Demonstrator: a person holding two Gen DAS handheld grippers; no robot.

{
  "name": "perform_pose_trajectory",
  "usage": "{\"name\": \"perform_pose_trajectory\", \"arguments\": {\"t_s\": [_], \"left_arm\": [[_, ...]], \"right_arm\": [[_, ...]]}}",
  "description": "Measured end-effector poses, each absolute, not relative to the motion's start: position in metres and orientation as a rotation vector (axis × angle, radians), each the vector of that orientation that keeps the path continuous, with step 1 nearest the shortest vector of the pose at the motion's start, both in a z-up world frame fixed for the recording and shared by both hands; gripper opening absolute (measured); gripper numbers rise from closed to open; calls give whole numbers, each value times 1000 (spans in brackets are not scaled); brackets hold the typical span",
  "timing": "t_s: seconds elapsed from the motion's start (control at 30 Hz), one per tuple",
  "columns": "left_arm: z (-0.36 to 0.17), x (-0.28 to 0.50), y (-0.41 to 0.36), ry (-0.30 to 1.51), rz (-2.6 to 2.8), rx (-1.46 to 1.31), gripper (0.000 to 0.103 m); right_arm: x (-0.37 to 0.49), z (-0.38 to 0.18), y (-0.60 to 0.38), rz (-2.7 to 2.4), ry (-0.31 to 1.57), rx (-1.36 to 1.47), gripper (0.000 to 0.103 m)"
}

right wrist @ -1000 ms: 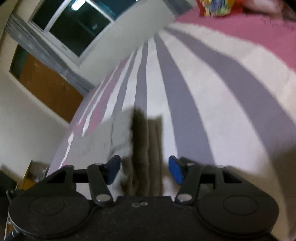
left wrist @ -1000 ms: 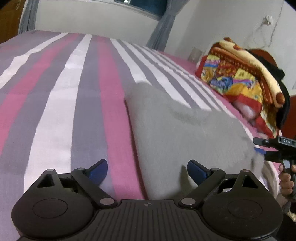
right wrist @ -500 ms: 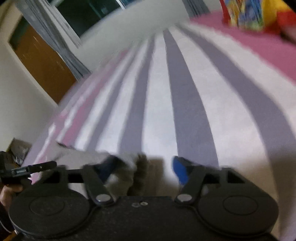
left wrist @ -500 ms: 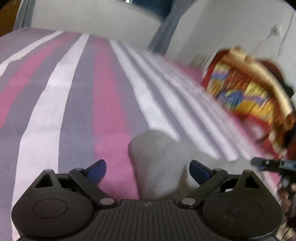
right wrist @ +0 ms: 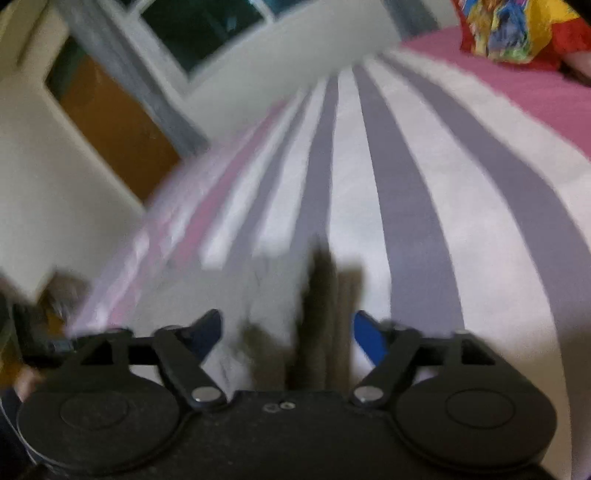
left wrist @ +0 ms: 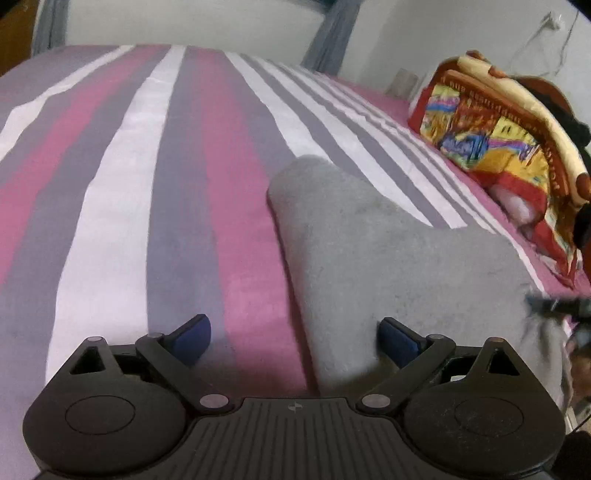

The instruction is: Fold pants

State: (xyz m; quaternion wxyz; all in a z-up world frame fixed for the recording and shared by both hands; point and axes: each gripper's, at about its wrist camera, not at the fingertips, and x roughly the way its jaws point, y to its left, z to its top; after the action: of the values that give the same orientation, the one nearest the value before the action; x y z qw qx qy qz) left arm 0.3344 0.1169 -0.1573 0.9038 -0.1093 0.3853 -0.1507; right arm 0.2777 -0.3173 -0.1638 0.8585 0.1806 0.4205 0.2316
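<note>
surroundings: colourful blanket pile (left wrist: 495, 136) at the bed's (left wrist: 122, 177) far right; nothing blocks the pants.
pants (left wrist: 388, 258): grey, folded, flat on striped bed.
left gripper (left wrist: 293, 332): jaws spread, pants edge between, no pinch.
right gripper (right wrist: 288, 328): jaws just opened wide, cloth lies between, unpinched.
right view only: window (right wrist: 207, 29), brown door (right wrist: 110, 122), blurred.
change: cloth sags lower than a second ago.

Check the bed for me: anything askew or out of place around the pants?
Nothing stands out. The grey pants lie folded on the striped bedsheet; both the left gripper and right gripper are open, clamping nothing.
</note>
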Motion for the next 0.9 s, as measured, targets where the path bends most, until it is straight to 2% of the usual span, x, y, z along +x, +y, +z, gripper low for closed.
{"name": "perform_pose_trajectory", "arguments": {"t_s": [0.07, 0.17, 0.23, 0.27, 0.33, 0.37, 0.47, 0.5, 0.57, 0.63, 0.7, 0.9], "left_arm": [[-150, 334, 117, 822, -273, -251, 97], [-127, 315, 107, 762, -306, -226, 97], [-122, 298, 102, 748, -310, -198, 97], [-125, 293, 100, 763, -317, -192, 97], [-148, 289, 94, 862, -276, -150, 98], [-152, 286, 92, 836, -272, -150, 100], [-138, 283, 85, 866, -208, -148, 100], [-131, 277, 82, 853, -208, -133, 100], [-128, 267, 74, 854, -208, -99, 100], [-135, 258, 77, 852, -204, -124, 100], [-141, 254, 83, 847, -196, -177, 100], [-145, 259, 82, 850, -205, -186, 100]], "right_arm": [[273, -165, -321, 483, 884, 402, 86], [262, -138, -321, 466, 831, 406, 66], [248, -127, -322, 490, 779, 408, 67], [243, -129, -323, 496, 778, 428, 70], [241, -150, -322, 471, 866, 423, 75], [246, -163, -322, 456, 913, 439, 78], [239, -157, -323, 434, 891, 472, 78], [232, -148, -323, 440, 854, 464, 71], [222, -137, -321, 480, 800, 463, 70], [221, -139, -316, 476, 815, 447, 73], [231, -162, -305, 449, 967, 390, 85], [213, -161, -287, 452, 928, 289, 88]]}}
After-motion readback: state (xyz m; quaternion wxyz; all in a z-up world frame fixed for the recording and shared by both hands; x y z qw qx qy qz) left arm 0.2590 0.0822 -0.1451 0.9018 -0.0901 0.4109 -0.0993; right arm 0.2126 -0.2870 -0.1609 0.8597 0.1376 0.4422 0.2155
